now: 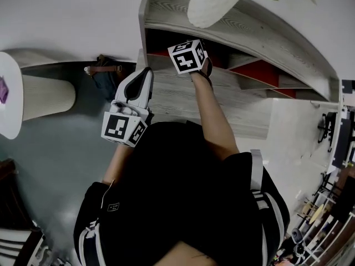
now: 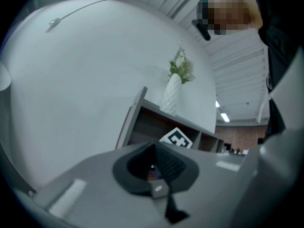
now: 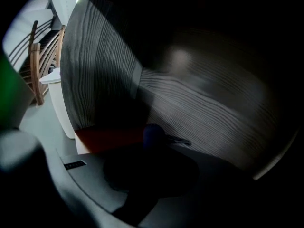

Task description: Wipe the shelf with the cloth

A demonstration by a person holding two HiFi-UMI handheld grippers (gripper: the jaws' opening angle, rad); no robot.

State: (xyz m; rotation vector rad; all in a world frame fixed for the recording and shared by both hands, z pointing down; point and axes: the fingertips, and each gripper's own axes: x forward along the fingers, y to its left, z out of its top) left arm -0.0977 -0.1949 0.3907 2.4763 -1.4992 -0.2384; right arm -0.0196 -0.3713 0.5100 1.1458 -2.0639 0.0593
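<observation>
White-jawed, the left gripper (image 1: 145, 76) is hanging idle just outside the shelf (image 1: 177, 101), its jaws together on nothing. Further right, the right gripper (image 3: 151, 142) is reaching into a dim compartment. Its jaws are pinching a small dark-blue wad, apparently the cloth (image 3: 153, 131), down at the wood-grain board beside a red panel (image 3: 107, 139). Wiping seems to be the step in hand; the next move is calling for a steady sweep along the board, pressing lightly and keeping the pinch firm.

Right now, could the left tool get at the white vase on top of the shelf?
Probably yes: the left tool is held outside the shelf, aimed up toward the vase, and nothing shows in between.
</observation>
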